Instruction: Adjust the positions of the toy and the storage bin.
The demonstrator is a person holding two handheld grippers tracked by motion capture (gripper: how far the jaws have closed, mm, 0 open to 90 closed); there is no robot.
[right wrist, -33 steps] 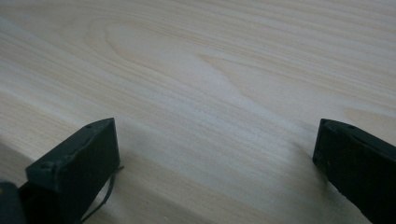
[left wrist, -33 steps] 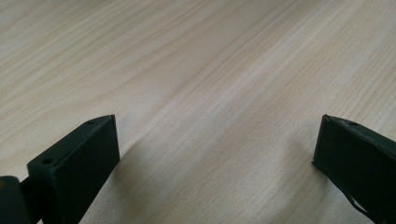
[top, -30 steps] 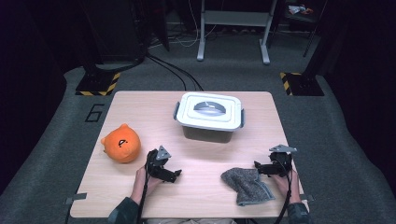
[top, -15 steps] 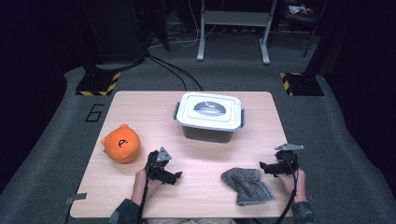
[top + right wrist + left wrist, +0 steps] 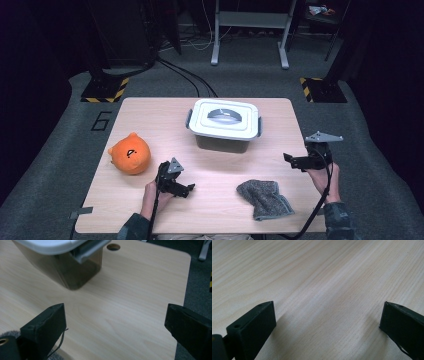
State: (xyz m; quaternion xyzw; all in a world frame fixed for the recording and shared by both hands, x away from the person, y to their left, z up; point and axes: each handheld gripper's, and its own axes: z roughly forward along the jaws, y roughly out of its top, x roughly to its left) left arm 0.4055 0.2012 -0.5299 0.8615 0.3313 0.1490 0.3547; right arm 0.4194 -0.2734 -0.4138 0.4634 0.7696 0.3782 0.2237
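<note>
- Your left gripper (image 5: 181, 188) sits low over the near-left part of the table (image 5: 165, 112), held in your left hand (image 5: 151, 195). In the left gripper view its jaws stand wide apart with nothing between them but bare wood grain.
- The grey cloth (image 5: 265, 198) lies crumpled on the near-right part of the table, close to the front edge. It is free of both grippers (a fringe of it shows at the bottom left corner of the right gripper view, beside the jaw).
- Your right gripper (image 5: 294, 161) is held above the right edge of the table, just beyond and to the right of the cloth, with your right hand (image 5: 325, 176) behind it. Its jaws are spread wide and hold nothing; they point toward the table's middle.
- The orange plush toy (image 5: 130, 153) rests on the left side of the table, beyond and to the left of your left gripper, well apart from the cloth.
- The lidded container (image 5: 224, 124) stands at the far centre of the table, its white lid (image 5: 225, 116) on and the grey handle lying flat (its dark wall and one side clasp show in the right gripper view).
</note>
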